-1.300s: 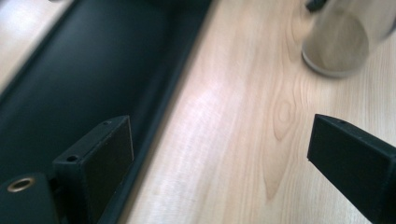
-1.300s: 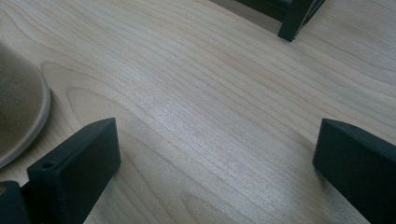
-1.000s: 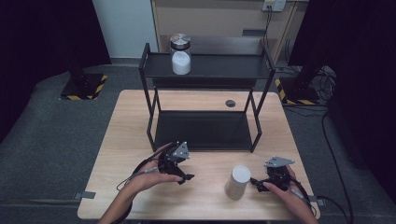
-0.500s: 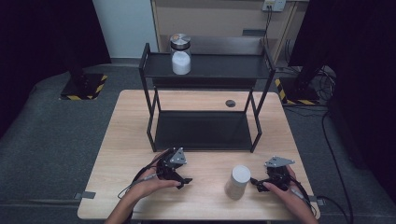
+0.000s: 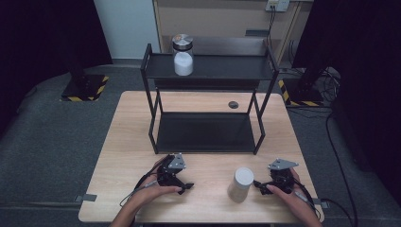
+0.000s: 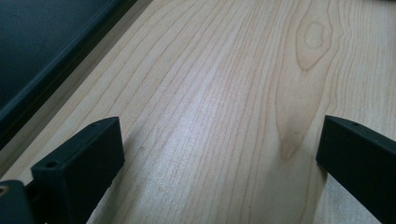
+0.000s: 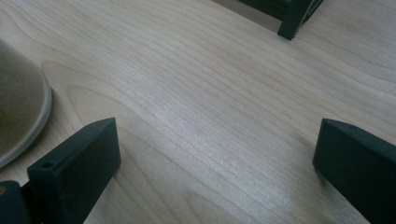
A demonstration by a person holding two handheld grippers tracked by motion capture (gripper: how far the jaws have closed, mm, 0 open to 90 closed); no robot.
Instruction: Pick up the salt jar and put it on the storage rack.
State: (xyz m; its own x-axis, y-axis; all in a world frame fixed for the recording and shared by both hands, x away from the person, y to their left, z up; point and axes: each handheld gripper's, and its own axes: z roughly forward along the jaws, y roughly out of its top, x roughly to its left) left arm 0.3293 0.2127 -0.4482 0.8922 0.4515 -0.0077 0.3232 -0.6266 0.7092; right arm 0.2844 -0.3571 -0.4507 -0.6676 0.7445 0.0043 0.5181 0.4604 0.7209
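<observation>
My left gripper (image 5: 183, 181) rests low over the wooden table (image 5: 132, 142) near its front edge, in front of the black rack. Its jaws have just been opening. In the left gripper view they stand wide apart, and the left gripper (image 6: 219, 158) has bare wood between them. My right gripper (image 5: 261, 184) sits at the front right, pointing at a pale cylindrical container (image 5: 241, 183) that stands upright just to its left. In the right gripper view the right gripper (image 7: 215, 163) is open and holds nothing, with the container's base (image 7: 18, 116) beside its left jaw.
A black two-tier rack (image 5: 208, 71) stands mid-table; its lower shelf edge (image 6: 37, 51) and one leg (image 7: 294, 18) show close by. A glass jar with a metal lid (image 5: 182, 55) stands on the top shelf. A small dark disc (image 5: 233, 104) lies behind the rack.
My left hand has sunk and drawn toward the table's front edge, and its jaws look wider. The right hand and the container have stayed put.
</observation>
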